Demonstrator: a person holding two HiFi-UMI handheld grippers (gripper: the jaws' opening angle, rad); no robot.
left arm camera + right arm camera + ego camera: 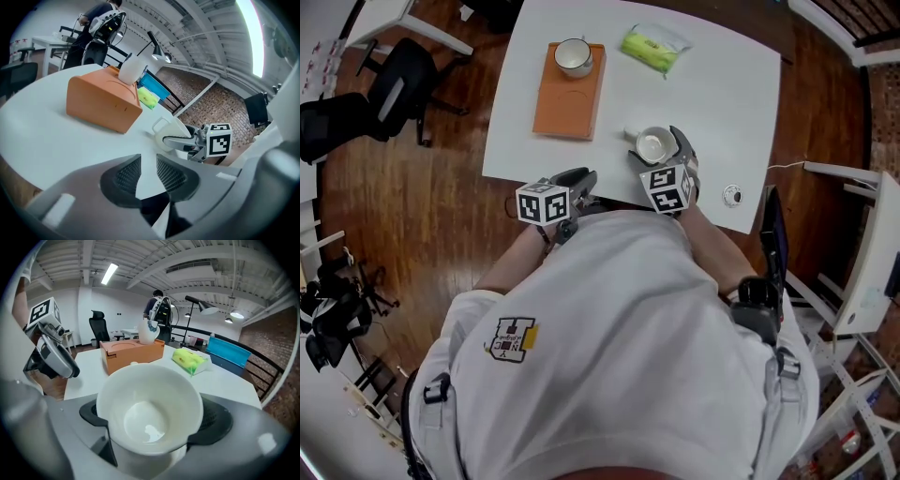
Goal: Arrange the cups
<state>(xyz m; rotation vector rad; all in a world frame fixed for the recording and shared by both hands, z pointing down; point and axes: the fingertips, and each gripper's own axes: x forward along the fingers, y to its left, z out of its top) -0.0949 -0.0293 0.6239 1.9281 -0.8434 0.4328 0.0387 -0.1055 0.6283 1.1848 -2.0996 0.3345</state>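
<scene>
A white cup point(652, 146) stands near the front edge of the white table point(722, 103). My right gripper point(657, 150) is round it, with a pad against each side of the cup point(140, 394). Its handle point(158, 125) points away from that gripper. A second white cup point(573, 56) sits at the far end of an orange tray point(567, 103), whose near round recess is bare. My left gripper point(581, 178) hovers at the table's front edge, left of the near cup. Its jaws point(148, 166) stand a narrow gap apart with nothing between them.
A green packet point(652, 47) lies at the back of the table. A small round object point(731, 195) sits near the table's right front corner. Black office chairs point(394, 84) stand on the wooden floor to the left. A blue box point(229, 352) lies beyond the table.
</scene>
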